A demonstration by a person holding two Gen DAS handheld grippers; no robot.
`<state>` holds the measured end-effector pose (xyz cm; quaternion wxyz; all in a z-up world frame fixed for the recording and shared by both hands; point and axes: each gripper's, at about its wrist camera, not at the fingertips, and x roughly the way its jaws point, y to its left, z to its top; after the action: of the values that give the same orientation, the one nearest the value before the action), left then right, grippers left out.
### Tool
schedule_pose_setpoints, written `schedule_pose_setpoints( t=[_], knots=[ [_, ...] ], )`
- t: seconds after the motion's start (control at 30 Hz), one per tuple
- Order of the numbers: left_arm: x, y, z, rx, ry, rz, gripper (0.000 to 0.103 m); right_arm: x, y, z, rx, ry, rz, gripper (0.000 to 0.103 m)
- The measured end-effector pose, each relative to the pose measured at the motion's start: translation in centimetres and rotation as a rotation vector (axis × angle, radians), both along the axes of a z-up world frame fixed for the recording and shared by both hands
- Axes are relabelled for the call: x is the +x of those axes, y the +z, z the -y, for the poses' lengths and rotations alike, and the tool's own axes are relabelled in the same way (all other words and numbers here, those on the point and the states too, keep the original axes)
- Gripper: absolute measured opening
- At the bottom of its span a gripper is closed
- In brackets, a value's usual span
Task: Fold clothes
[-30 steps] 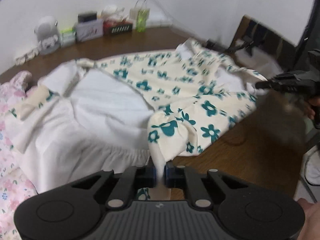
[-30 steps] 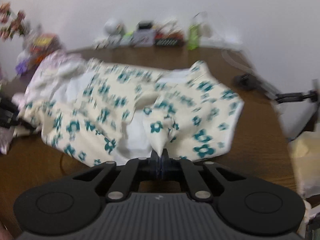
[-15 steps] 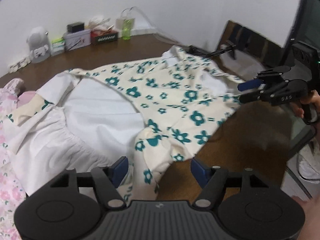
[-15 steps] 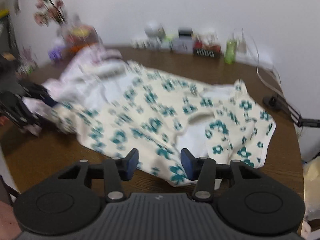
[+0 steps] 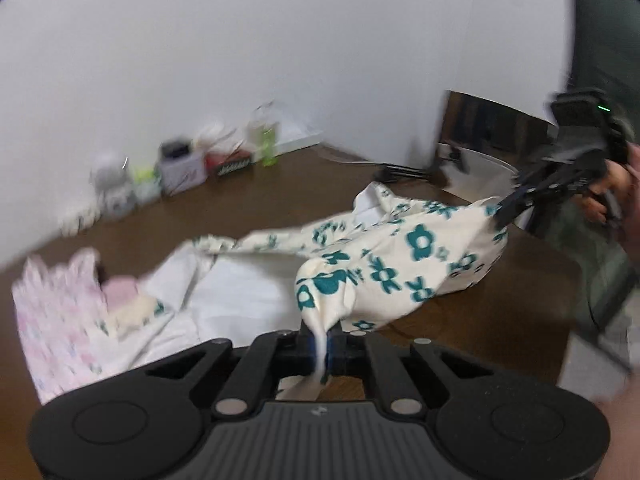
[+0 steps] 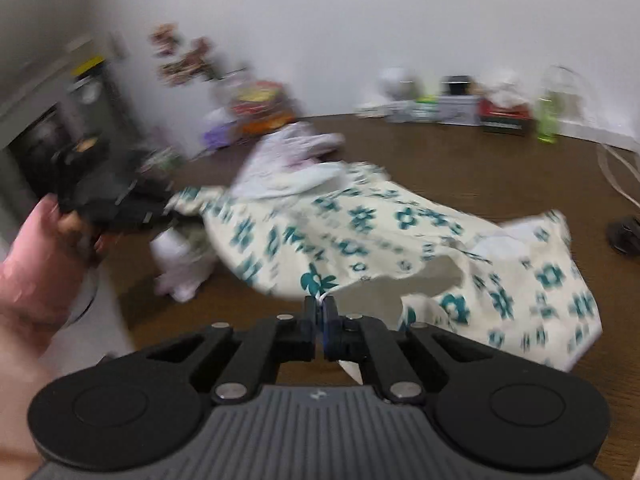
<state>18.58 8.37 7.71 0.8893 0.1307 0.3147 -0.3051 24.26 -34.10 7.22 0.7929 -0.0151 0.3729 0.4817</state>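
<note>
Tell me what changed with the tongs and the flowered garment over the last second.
Half a second ago both tongs were open above the cloth. Now the left tongs and right tongs have each shut on an edge of the flowered garment, lifting it off the brown table. The pink clothes and the clutter by the wall stayed put.

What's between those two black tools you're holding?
The cream teal-flowered fabric garment spans from left tool to right tool, seen in the left wrist view.

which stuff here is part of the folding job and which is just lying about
Job: floral garment, pinched by left gripper and right gripper; pink clothes waiting.

Lying about: green bottle, boxes by the wall, flowers, cable.
</note>
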Motion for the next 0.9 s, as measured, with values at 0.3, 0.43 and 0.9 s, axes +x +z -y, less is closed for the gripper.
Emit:
schedule_pose_setpoints(
  t=[0.3, 0.43, 0.9],
  knots=[
    [-2.5, -6.9, 1.5, 0.179, -0.074, -0.204, 0.054, -3.2, -5.3, 0.8, 0.006, 0.039, -0.070, 0.043],
    [-1.0, -3.2, 0.1, -0.032, -0.018, -0.120, 0.080, -1.4, -2.7, 4.4, 0.088, -0.189, 0.000, 0.049],
    [17.6, -6.6, 6.5, -0.264, 0.520, -0.437, 0.066, 11.2, -5.2, -0.3, -0.025, -0.412, -0.231, 0.041]
  ],
)
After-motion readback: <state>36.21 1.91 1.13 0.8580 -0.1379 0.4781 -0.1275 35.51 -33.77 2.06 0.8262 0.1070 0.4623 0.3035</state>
